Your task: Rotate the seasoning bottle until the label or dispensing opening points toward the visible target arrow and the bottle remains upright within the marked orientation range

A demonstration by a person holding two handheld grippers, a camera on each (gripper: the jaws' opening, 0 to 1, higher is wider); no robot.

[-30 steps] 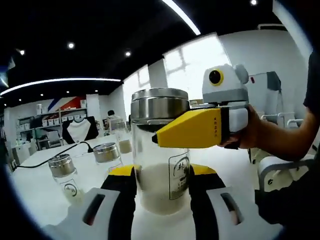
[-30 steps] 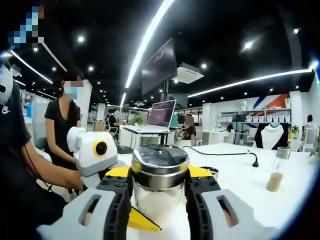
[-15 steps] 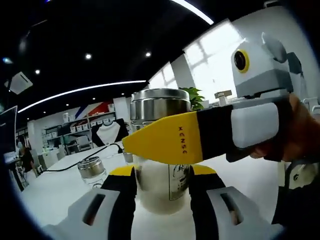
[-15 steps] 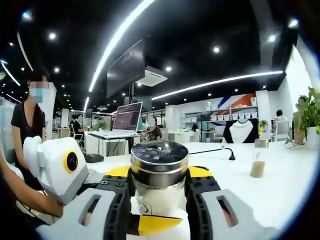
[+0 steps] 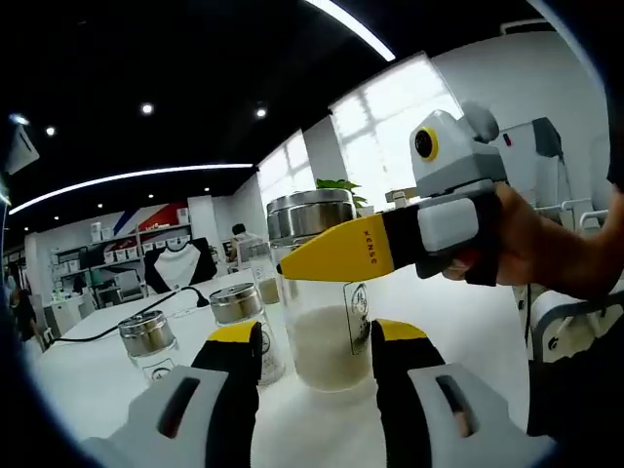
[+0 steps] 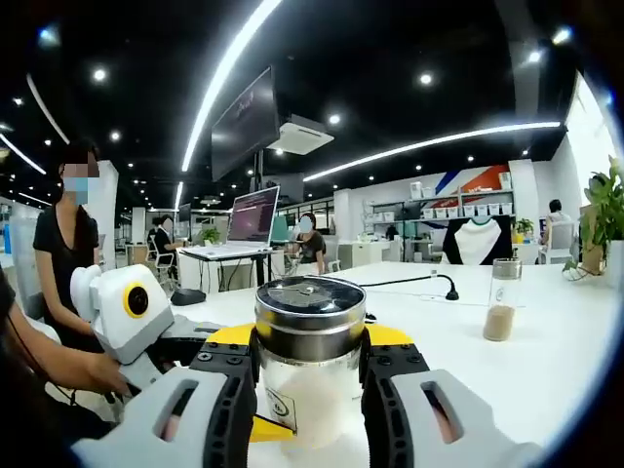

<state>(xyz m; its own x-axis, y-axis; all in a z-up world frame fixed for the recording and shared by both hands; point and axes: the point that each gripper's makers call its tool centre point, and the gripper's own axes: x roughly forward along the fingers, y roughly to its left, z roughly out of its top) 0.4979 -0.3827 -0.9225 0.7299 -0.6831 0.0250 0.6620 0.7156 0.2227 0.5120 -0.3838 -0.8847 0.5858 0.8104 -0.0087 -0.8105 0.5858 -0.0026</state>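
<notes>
Seasoning bottle upright on white surface, frame centre, mid-rotation step. Right gripper jaws clamped at cap/shoulder. Left gripper jaws parted, bottle just beyond tips. Target arrow not visible. Next: turn label further, keep vertical.

A: The seasoning bottle looks like clear, smooth glass, and its lid at the frame's centre is brushed, shiny metal.

B: Agreed. The right gripper has matt yellow and black plastic jaws with glossy white plastic housing behind. The worktop at lower right is smooth, slightly glossy white. The two smaller jars at lower left match: glass with metal caps.
</notes>
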